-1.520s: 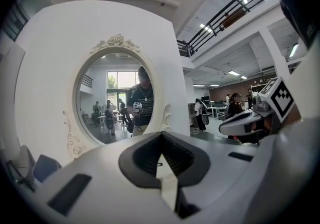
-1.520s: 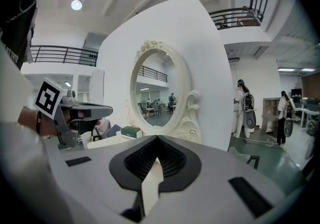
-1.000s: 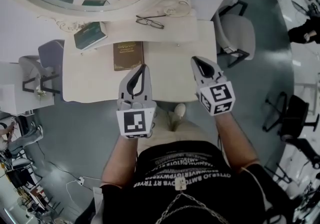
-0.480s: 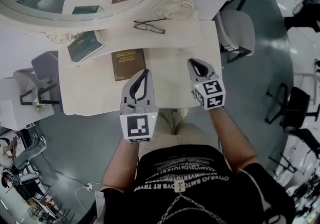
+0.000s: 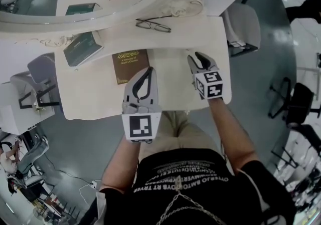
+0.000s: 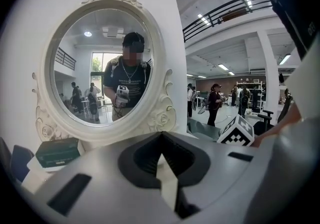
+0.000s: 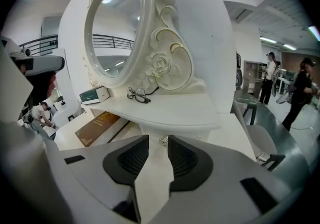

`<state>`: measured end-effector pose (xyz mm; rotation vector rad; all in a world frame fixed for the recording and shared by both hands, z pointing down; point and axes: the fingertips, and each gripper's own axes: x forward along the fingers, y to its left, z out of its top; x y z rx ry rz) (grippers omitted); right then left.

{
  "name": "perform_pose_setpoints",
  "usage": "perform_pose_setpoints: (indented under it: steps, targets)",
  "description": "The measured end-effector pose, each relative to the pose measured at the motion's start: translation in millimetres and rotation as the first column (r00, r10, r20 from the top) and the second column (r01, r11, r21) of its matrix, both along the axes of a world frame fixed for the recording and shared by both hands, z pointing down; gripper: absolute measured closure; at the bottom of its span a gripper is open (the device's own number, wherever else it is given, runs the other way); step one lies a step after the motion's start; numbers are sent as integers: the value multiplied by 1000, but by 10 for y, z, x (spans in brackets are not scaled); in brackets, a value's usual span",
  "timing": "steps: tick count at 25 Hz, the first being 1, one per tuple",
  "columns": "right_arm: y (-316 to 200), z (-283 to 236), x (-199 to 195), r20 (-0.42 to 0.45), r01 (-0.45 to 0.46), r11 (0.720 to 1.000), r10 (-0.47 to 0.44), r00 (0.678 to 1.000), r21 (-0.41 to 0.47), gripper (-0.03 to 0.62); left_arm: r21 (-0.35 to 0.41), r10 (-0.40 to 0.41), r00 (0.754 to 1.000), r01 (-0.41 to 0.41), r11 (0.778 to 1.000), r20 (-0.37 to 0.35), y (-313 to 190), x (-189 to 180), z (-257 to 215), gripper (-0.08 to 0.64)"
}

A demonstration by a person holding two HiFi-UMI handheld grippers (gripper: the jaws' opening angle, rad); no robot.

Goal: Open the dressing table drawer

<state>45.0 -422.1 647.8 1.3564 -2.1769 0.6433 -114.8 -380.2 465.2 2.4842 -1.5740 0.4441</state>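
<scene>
Head view: left tool [image 5: 147,72] and right tool [image 5: 200,58] hover over the cream surface [image 5: 95,96], near a brown book [image 5: 131,65].

Left gripper view: its jaws are pressed together, empty.

Right gripper view: the jaws have just been opening wide. The drawer [image 7: 186,134] knob [image 7: 163,141] shows ahead in their gap, untouched.

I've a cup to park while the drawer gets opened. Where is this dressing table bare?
The dressing table is bare left of the brown book, out to its left edge, and again right of that book. The raised shelf is free right of the glasses. Crowded: the shelf's left part, with the green book and glasses under the mirror frame.
</scene>
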Motion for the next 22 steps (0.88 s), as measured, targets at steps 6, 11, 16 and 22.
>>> perform_pose_setpoints:
  steps: [6,11,16,22]
  targets:
    - [-156,296,-17,-29,-37,999,36,999,-39,494,-1,13,1000,-13,1000,1,-58,-38,74,558]
    - [-271,445,-56,-41,-51,996,48,998,-66,494,-10,10,1000,-10,1000,0,-54,-69,129,558]
    - [-333,529,-76,-55,-77,994,73,996,-76,495,-12,0,1000,0,1000,0,-10,-114,161,558]
    - [-346,558,-86,-82,-79,995,73,994,-68,505,-20,-10,1000,10,1000,2,58,-148,175,558]
